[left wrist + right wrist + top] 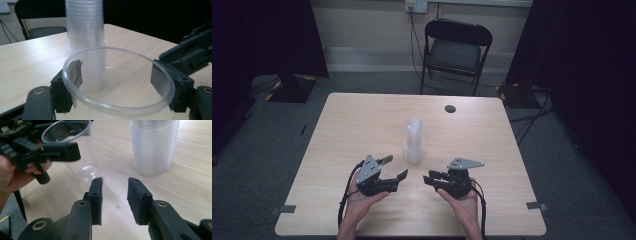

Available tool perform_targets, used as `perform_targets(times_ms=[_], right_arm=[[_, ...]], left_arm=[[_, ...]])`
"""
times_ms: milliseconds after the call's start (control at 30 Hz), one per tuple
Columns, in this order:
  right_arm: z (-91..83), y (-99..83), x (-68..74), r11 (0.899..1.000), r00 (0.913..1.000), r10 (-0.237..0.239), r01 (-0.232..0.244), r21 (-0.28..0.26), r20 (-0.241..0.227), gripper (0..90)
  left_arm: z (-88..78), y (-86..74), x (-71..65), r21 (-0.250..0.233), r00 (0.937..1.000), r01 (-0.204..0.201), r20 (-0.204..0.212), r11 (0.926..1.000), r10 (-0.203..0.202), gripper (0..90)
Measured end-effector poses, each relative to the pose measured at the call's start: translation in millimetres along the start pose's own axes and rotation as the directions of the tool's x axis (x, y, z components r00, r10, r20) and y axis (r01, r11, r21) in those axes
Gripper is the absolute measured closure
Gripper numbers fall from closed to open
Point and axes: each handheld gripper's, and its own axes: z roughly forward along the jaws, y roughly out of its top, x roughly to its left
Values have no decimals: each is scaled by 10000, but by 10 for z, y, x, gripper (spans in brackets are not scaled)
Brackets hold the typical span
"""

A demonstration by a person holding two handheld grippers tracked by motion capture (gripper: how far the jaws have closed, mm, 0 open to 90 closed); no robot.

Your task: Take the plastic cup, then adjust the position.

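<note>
**One clear cup gripped by the left gripper, right gripper parted and empty**

In the high view the left gripper sits at lower centre-left of the frame, over the near half of the table, and the right gripper lies just right of it, their tips turned toward each other. The stack of clear cups stands upright at the middle of the frame, just above the gap between the two grippers.

In the left gripper view a single clear cup fills the lower centre of the frame, its rim ringing both black pads, which press against its wall from either side: the jaws are clenched on the cup. The stack rises behind it at upper centre.

In the right gripper view the jaws stand apart at lower centre with bare table between them, grasping nothing. The held cup shows at upper left in the other gripper, the stack at upper right.
</note>
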Motion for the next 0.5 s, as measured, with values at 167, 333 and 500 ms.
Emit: perform_targets(times_ms=[167,333,500], right_arm=[[-36,-56,-25,9999,9999,94,-93,-51,72,648],[-64,-90,-36,9999,9998,101,-99,-131,147,643],[-77,-129,-43,9997,9997,150,-146,-197,184,635]], left_arm=[[-18,80,68,-216,9999,-89,-100,9997,87,256],[-14,144,146,-233,9998,45,-196,9997,-50,255],[1,172,226,-243,9994,138,-304,9996,-146,255]])
